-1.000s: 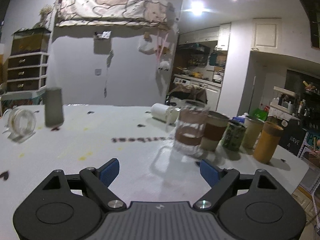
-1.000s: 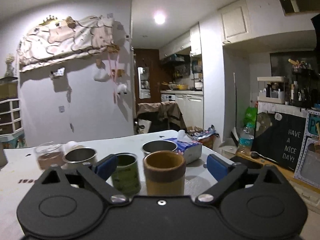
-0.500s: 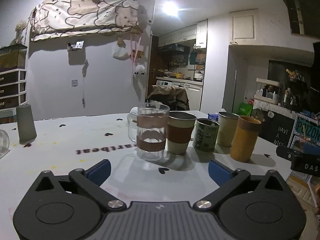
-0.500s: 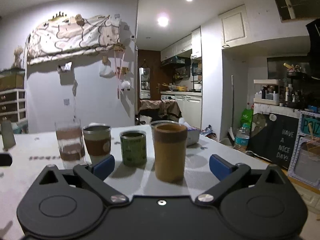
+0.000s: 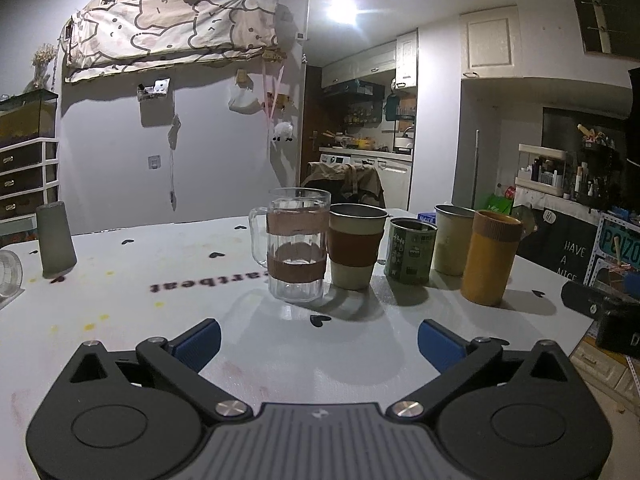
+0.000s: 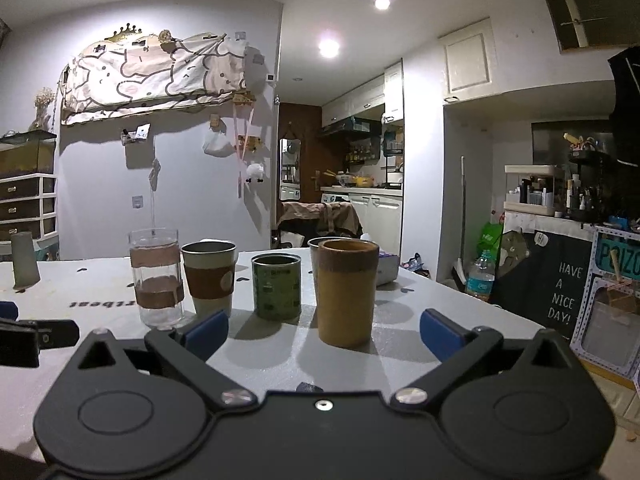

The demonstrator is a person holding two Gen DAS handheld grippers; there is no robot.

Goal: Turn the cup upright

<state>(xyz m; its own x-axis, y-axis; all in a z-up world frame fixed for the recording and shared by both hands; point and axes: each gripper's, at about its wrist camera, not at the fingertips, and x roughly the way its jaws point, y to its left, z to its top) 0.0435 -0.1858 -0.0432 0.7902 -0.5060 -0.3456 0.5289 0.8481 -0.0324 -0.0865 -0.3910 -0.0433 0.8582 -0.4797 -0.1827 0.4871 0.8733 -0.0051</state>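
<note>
Both tongs, left (image 5: 319, 338) and right (image 6: 323, 330), hover level, spread wide, facing upright cups (image 5: 352, 246).

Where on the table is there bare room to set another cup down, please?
Free: the stretch between the grey cup and glass mug, and the strip before the left gripper. Crowded: the row from mug to yellow cup.
</note>
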